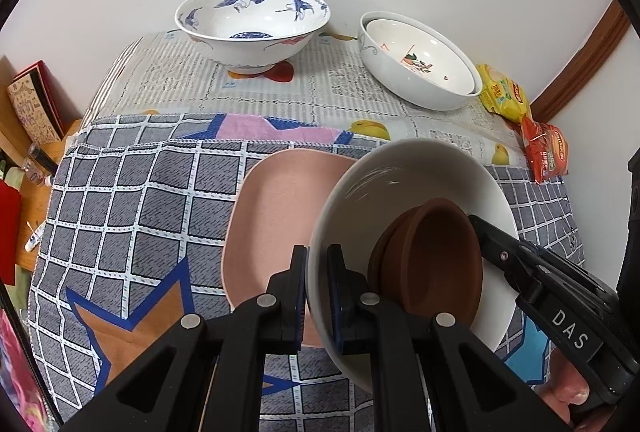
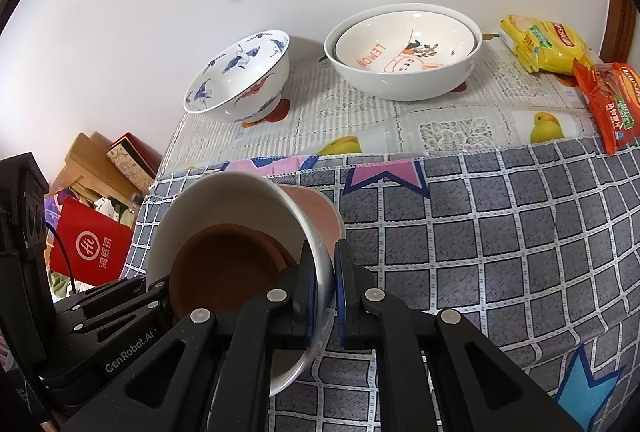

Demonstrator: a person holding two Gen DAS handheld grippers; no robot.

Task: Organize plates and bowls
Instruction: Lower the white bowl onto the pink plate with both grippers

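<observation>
white bowl (image 1: 404,187) tilts, mouth facing both clamped hand-held grippers.

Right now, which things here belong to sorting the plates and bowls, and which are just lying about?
Job: white bowl held by both grippers, brown dishes inside it, pink plate, crane-pattern bowl, nested lemon bowls.

Lying about: yellow snack packet, orange snack packet, red bag.

Bright, even light, sharp focus (fisheye-bent, dark-vignetted edges).
</observation>
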